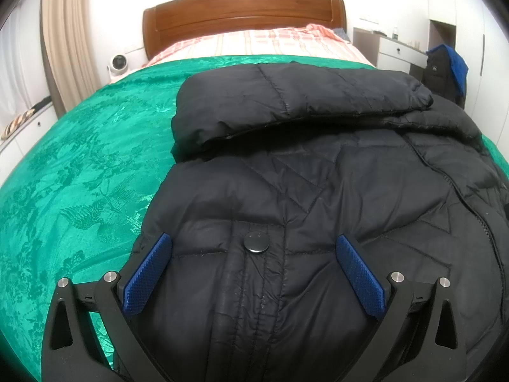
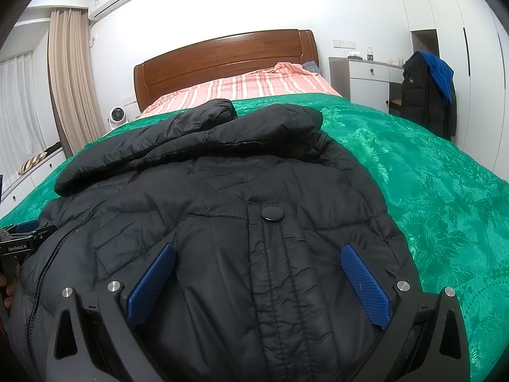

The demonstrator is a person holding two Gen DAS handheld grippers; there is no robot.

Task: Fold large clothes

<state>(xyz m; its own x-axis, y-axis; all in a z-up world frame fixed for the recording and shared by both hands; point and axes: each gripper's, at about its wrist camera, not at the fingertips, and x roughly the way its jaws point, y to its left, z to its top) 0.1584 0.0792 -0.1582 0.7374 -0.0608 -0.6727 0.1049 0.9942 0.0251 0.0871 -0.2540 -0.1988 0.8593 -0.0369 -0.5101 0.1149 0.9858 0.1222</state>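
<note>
Green bedspread under black puffer jacket; left gripper, right gripper both spread wide, empty.

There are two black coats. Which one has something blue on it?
The black coat hanging by the white desk, far from the bed; a blue garment drapes over it. The puffy coat spread on the green bedcover is all black.

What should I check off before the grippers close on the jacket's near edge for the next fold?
1. Left gripper open over the black jacket: ok.
2. Right gripper open over it too: ok.
3. Sleeve already folded across the chest: ok.
4. Green bedspread beyond the jacket bare: ok.
5. Fabric actually between the pads: cannot tell.
</note>
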